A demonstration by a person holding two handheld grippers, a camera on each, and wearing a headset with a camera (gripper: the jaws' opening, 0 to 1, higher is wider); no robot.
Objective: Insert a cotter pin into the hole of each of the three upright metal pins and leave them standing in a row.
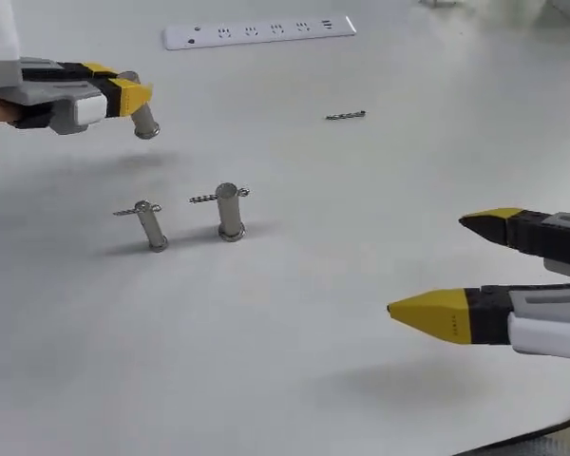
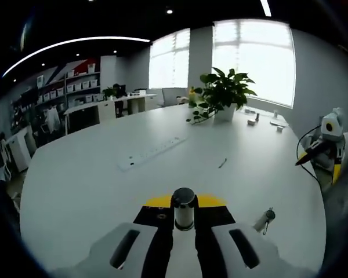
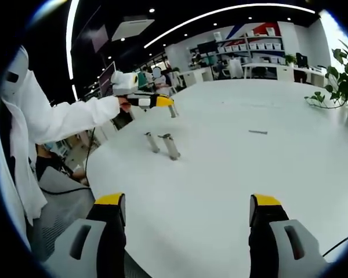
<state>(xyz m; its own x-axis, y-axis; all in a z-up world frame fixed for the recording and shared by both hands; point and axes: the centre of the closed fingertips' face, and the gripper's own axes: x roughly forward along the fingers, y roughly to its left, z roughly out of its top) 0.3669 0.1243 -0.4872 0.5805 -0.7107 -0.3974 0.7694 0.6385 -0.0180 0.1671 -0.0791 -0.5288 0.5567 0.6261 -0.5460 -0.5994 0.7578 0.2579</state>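
White table (image 1: 294, 380): left tool (image 1: 136, 95) clenches raised metal pin (image 1: 145, 122); right tool (image 1: 426, 265) released, well apart.

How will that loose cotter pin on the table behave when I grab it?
The cotter pin looks thin and lies flat on the smooth table, so it probably slides when nudged. Likely light, and may twist in the grip.

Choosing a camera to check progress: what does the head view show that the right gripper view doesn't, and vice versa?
Head view, not right gripper view: the power strip and the cotter pins through the two standing pins. Right gripper view, not head view: a white sleeve and a potted plant. Both: the standing pins, the loose cotter pin, the left gripper shut on the third pin, the right gripper open.
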